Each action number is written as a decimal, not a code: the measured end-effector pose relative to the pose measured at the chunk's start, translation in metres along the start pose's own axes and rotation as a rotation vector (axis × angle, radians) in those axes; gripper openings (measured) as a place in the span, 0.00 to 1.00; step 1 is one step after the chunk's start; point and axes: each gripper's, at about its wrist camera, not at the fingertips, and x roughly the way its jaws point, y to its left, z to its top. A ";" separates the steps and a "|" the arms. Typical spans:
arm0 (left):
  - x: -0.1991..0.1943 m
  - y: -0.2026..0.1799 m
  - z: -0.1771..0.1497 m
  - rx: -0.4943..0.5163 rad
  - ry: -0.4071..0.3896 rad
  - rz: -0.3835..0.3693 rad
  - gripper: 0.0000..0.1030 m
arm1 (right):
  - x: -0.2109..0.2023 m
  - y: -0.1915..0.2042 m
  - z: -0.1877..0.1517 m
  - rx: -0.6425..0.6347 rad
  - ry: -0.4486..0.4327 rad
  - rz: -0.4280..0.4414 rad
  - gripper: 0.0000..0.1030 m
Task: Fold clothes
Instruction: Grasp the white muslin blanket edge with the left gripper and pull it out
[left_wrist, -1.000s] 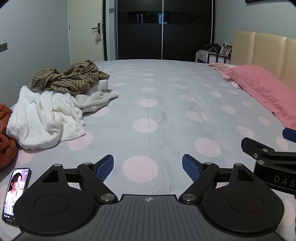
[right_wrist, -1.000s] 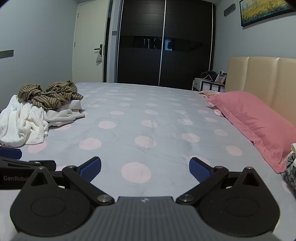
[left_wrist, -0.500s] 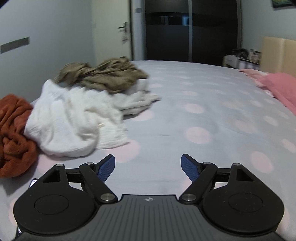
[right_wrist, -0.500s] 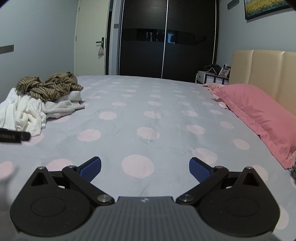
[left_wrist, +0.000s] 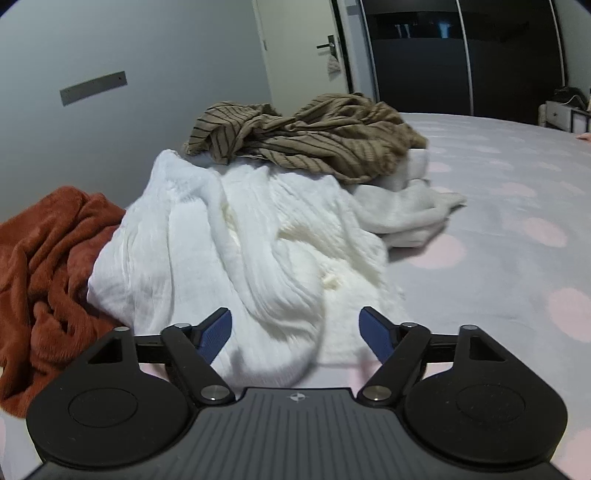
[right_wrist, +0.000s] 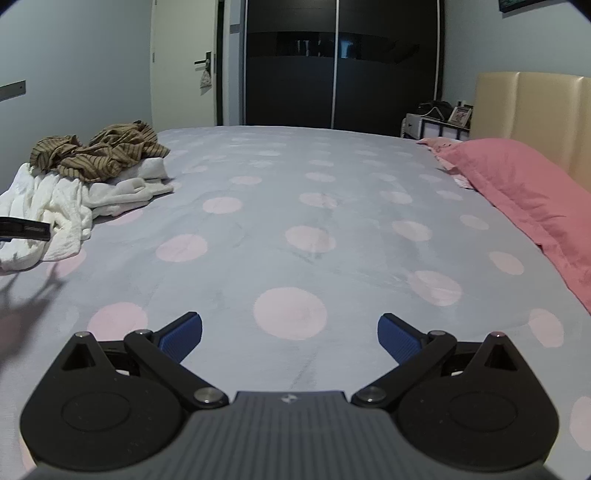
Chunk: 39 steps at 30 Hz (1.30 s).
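ok so my left gripper (left_wrist: 295, 330) is wide open w/ nothing in it, blue pads spread either side of the near edge of the white crinkly garment (left_wrist: 236, 251). It's right over that cloth but can't tell if the pads actually touch it. The white thing lies rumpled in a heap on the bed (left_wrist: 517, 206), grey cover w/ pink dots. Behind it and partly on top sits the brown striped shirt (left_wrist: 310, 136), all bunched up. Another whitish piece, smoother fabric (left_wrist: 406, 210), sticks out to the right from under the striped one. Just left of the white heap, touching it, there's a rust orange fluffy thing (left_wrist: 44, 269), also crumpled.

My right gripper (right_wrist: 290, 336) is wide open too, empty, over a bare patch of the bed cover, well apart from the pile. From that cam the clothes pile is far left, striped shirt (right_wrist: 99, 153) on top of the white stuff (right_wrist: 51, 206), and a bit of the left gripper's black arm pokes in at the left edge by the white garment. Pink pillow (right_wrist: 524, 195) runs along the right side by the beige headboard (right_wrist: 535, 99), dark wardrobe (right_wrist: 340, 66) at the back
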 end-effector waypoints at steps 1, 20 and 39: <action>0.005 0.001 0.001 -0.004 0.003 0.003 0.60 | 0.001 0.002 0.000 -0.006 -0.001 0.005 0.99; -0.046 0.003 0.020 0.026 -0.029 -0.176 0.03 | 0.003 0.026 0.002 -0.064 -0.005 0.029 0.99; -0.243 -0.084 0.008 0.165 -0.016 -0.935 0.02 | -0.058 0.003 0.028 -0.042 -0.147 -0.093 0.99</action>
